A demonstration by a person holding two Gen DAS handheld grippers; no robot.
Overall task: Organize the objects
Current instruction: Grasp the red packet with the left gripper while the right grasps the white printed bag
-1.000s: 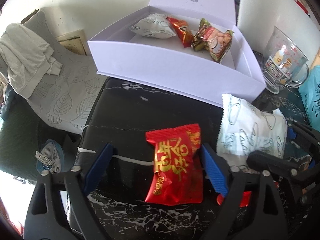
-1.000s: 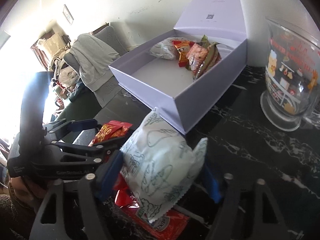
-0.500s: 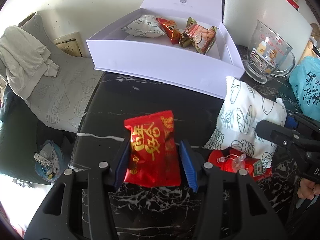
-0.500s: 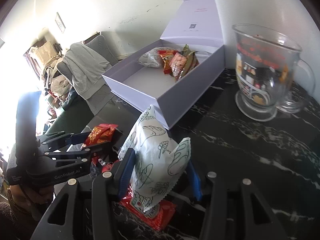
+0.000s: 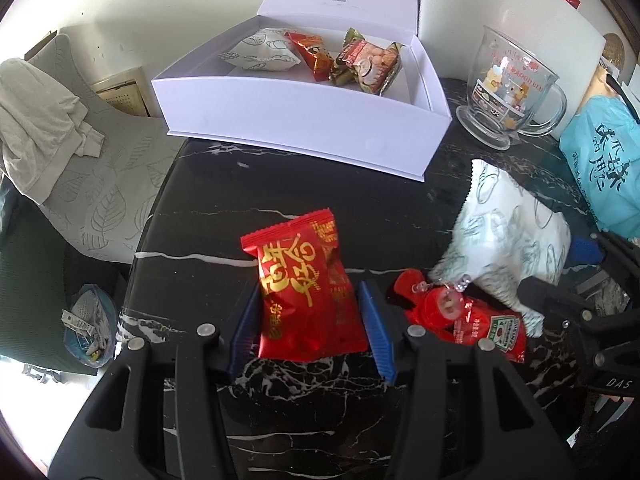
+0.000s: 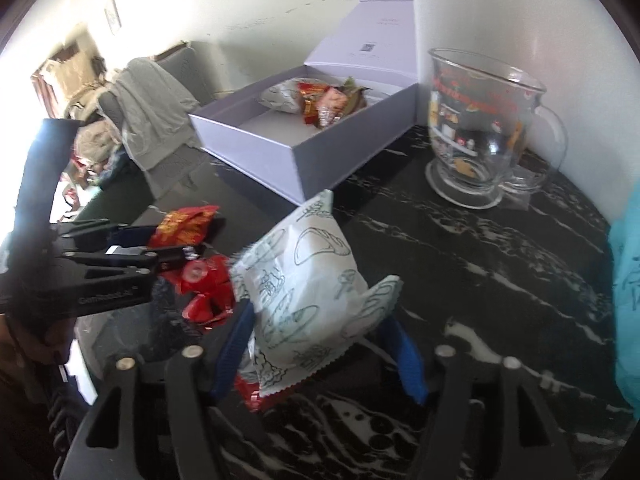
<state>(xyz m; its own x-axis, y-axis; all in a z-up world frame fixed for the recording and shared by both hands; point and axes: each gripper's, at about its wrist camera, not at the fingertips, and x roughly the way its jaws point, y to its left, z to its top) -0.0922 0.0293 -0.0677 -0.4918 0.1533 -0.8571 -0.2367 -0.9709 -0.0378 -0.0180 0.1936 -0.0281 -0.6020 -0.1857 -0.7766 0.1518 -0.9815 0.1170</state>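
The left gripper [image 5: 311,320] is clenching a red foil packet [image 5: 306,288]; the right gripper [image 6: 320,356] is grasping a white printed pouch [image 6: 308,296]. At twelve o'clock, the open white box [image 5: 304,120] is holding three snack packets [image 5: 320,58].

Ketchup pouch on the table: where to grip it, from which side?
Grip the ketchup pouch at its flat labelled end, coming from the near table edge. It lies flat; its cap end sits partly under the white snack bag held by the right gripper, so that end is probably blocked.
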